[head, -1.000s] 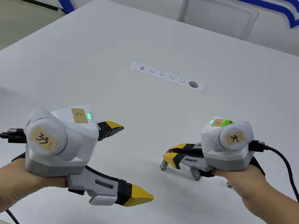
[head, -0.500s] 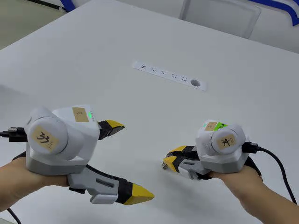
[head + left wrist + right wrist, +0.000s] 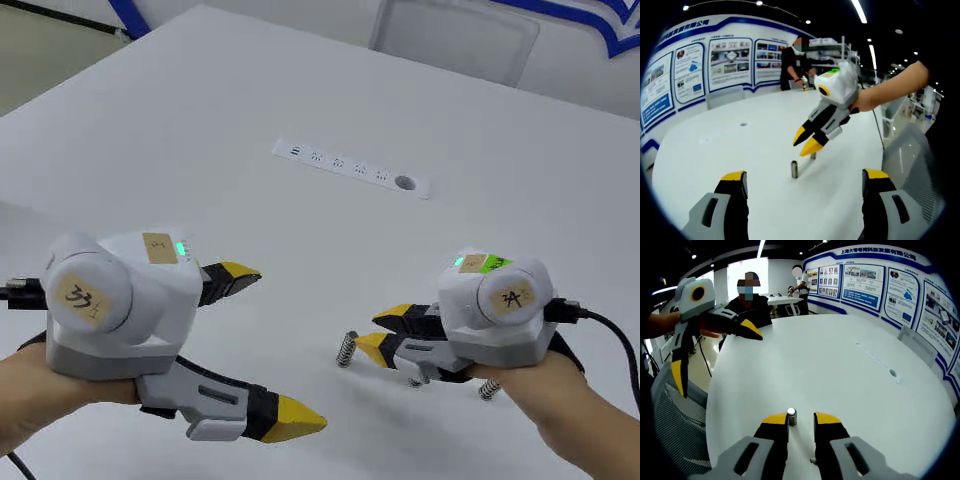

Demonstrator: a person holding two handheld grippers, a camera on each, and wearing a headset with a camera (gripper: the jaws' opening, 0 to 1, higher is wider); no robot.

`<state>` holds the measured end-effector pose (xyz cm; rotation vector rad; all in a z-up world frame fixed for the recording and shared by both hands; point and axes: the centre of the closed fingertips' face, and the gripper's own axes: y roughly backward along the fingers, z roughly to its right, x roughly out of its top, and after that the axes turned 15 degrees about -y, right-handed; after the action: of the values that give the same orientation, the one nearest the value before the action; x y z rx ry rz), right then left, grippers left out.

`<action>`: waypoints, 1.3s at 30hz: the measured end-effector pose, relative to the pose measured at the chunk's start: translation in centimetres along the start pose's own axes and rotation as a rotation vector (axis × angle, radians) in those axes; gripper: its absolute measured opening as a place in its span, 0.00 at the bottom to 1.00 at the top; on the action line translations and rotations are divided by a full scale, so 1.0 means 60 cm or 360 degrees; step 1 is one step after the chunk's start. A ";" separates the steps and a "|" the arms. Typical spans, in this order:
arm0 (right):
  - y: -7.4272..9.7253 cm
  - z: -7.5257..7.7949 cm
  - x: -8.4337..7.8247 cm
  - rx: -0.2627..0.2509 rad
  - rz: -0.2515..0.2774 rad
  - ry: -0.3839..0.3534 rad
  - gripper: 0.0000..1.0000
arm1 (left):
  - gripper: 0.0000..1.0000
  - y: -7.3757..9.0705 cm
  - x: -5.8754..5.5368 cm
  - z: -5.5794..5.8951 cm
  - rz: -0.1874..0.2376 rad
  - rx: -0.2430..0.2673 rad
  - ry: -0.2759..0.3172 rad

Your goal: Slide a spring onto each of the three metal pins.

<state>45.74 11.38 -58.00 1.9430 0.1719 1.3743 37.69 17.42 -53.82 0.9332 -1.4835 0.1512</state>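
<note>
- The left gripper (image 3: 270, 345) is hovering over the near left part of the white table (image 3: 200, 120). Its jaws are standing released and spread wide, grasping nothing. In the left gripper view, bare table top is lying between the yellow tips of the left gripper (image 3: 804, 176).
- An upright spring (image 3: 346, 348) is standing on the table, well ahead of the left jaws' opening and just in front of the right jaws' tips. In the left gripper view the upright spring (image 3: 794, 169) is showing a bright flat top. In the right gripper view the upright spring (image 3: 791, 416) is sitting at the mouth of the gap, close beside the tip on that view's left. Whether it is touching that tip cannot be told.
- The right gripper (image 3: 375, 332) is pointing its tips toward the left gripper. Its jaws are standing parted by a narrow gap and clasping nothing, as the right gripper (image 3: 801, 418) is showing in its own view.
- A second spring (image 3: 417, 381) is peeking out from under the right gripper's body, behind the jaw tips.
- A third spring (image 3: 488, 388) is lying further back still, beside the rear of that gripper.
- A power strip (image 3: 350, 167) is lying flat, far beyond both pairs of jaws.
</note>
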 end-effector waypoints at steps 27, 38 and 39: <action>0.221 0.054 -0.073 -0.0107 0.0079 -0.0040 0.36 | 0.99 0.008 0.048 -0.032 -0.0020 0.0055 -0.0085; 0.271 0.058 -0.102 -0.0105 0.0163 -0.0127 0.46 | 1.00 0.017 0.045 -0.026 -0.0071 0.0053 -0.0117; 0.274 0.060 -0.103 -0.0113 0.0165 -0.0124 0.49 | 1.00 0.017 0.044 -0.026 -0.0072 0.0056 -0.0113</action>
<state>41.41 -5.26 -52.90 1.9657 -0.0147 1.3498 38.66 17.85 -50.74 1.0088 -1.5278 0.1123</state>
